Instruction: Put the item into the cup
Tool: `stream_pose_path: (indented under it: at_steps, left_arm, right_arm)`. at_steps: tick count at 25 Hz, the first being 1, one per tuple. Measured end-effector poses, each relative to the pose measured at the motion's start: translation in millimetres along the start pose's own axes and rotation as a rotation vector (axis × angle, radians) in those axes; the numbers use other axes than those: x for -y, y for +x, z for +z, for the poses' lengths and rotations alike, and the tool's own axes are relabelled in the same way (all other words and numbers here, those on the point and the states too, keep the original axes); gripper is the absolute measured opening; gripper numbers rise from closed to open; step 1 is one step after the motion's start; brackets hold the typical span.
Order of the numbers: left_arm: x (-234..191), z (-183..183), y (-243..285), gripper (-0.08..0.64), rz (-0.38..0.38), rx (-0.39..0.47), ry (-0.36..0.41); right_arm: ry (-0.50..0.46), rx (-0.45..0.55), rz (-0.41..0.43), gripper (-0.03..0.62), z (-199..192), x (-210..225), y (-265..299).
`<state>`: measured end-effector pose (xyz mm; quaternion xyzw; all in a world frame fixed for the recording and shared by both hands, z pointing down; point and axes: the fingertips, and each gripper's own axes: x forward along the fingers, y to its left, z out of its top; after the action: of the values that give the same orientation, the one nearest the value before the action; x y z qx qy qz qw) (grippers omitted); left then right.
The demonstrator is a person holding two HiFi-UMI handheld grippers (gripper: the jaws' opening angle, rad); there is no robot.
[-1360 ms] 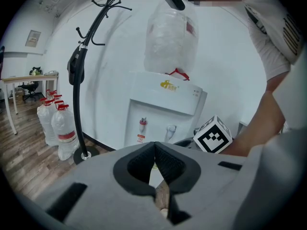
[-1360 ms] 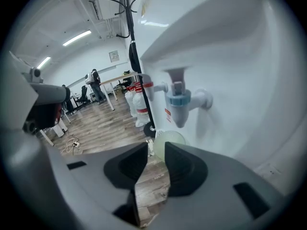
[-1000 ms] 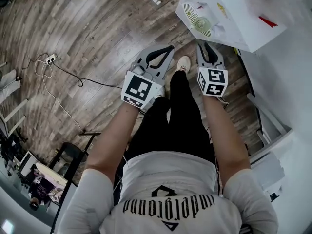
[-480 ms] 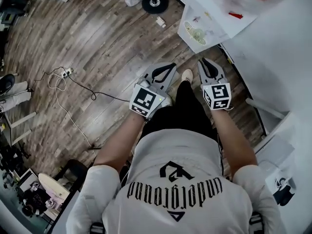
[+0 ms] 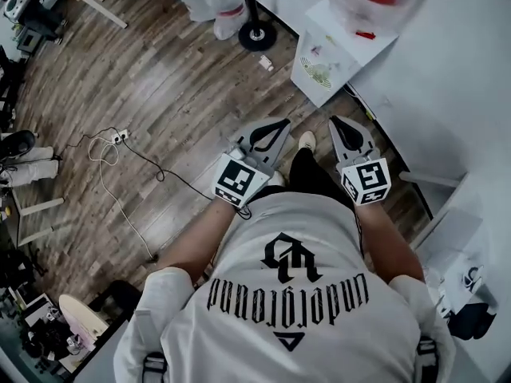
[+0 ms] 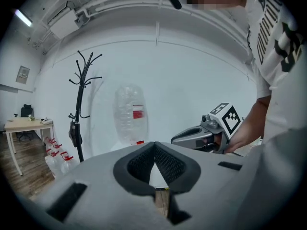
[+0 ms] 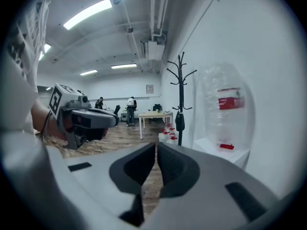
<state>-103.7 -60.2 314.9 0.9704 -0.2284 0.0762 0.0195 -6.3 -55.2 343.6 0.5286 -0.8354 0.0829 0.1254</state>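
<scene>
Left gripper [image 5: 279, 124]: hand-held, jaws shut tip to tip, nothing between them, held out in front of the person's waist. Right gripper [image 5: 338, 123]: beside the left one and apart from it. Its jaws have just been closing and stand all but together, with a thin slit left and nothing between them. Wooden floor [image 5: 168, 78]: under both, with a white cable [image 5: 100, 154] lying at the left. Coat stand [image 6: 81, 104]: by the white wall. Clear water bottle [image 6: 130, 113], red label: upturned on a white cabinet [image 5: 329, 61], right of the coat stand. Item and cup: seen in no view.
</scene>
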Motion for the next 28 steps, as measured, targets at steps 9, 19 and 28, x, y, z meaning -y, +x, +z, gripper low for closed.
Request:
stream_pose_path:
  at_steps: [9, 19, 28]
  left_arm:
    - [22, 36, -39, 0.008, 0.025, 0.07, 0.027]
    - [37, 66, -54, 0.008, 0.014, 0.104, -0.001]
    - [67, 79, -46, 0.008, 0.019, 0.12, -0.007]
  right_arm:
    - [0.0, 0.046, 0.033, 0.006, 35, -28, -45]
    - [-0.049, 0.05, 0.13, 0.006, 50, -46, -75]
    - [-0.082, 0.114, 0.119, 0.006, 69, -34, -127]
